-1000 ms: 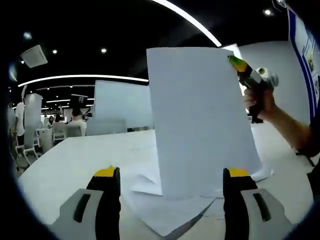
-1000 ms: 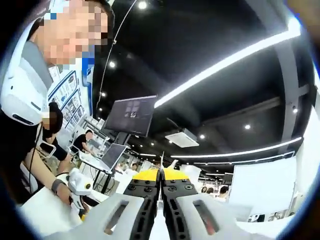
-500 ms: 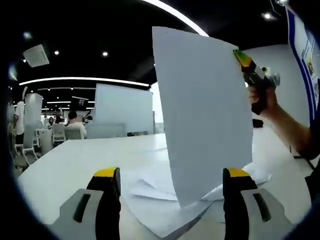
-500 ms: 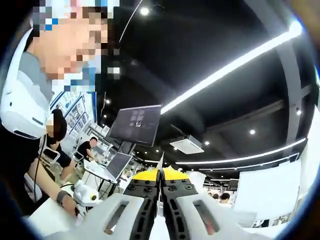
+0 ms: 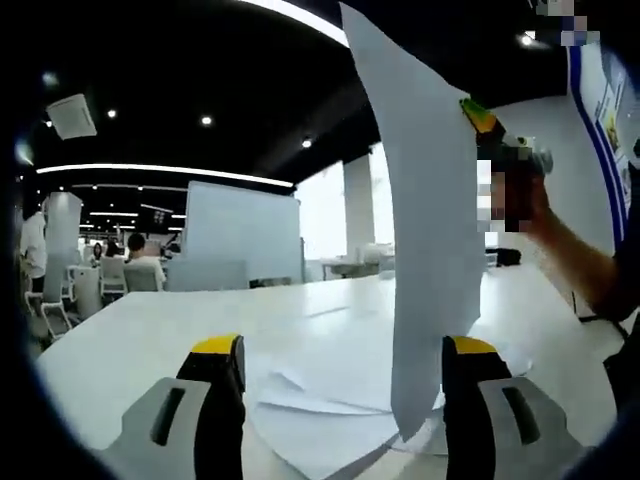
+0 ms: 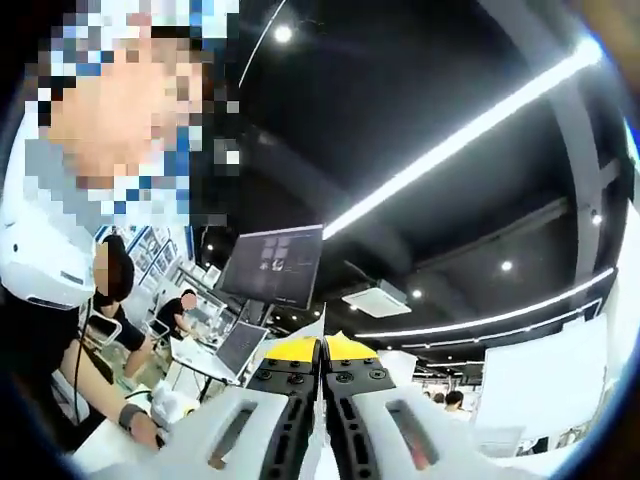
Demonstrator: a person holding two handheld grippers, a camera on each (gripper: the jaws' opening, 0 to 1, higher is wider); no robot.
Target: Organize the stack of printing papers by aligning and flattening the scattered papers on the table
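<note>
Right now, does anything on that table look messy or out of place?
Yes. The papers on the table lie fanned out with corners pointing different ways, not squared into a stack. One sheet hangs upright in the air, pinched at its top edge by the right gripper. The left gripper hovers open.

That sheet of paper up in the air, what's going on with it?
A person is holding a sheet of paper up off the white table with the right gripper, shut on the sheet's upper edge. The left gripper is open and holds nothing, low over the scattered papers, which are not yet aligned.
</note>
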